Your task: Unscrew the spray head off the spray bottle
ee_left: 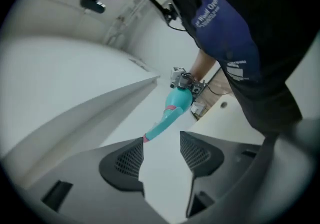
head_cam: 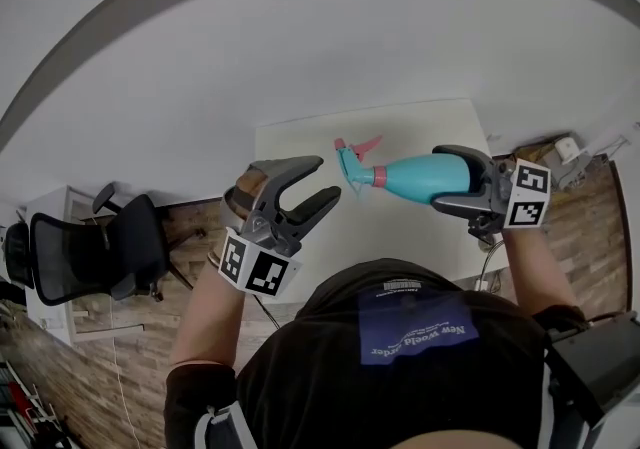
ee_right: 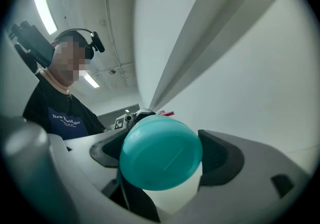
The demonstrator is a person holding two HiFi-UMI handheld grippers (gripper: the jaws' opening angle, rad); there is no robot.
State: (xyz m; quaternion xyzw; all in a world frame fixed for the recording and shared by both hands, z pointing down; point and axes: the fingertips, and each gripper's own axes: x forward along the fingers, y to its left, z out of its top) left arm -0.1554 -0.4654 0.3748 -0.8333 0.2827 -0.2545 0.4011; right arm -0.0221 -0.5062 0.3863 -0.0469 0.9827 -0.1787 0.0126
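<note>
A teal spray bottle is held level in the air above the white table, with my right gripper shut on its body. Its round base fills the right gripper view between the two pads. The teal spray head with a pink trigger and pink collar points left. My left gripper stands open just left of the spray head. In the left gripper view the spray head ends at the tips of that gripper, close to the left fingertip, with nothing between the pads.
A black office chair stands on the wooden floor at the left. Small items and a cable lie past the table's right edge. The person's torso is close against the table's near edge.
</note>
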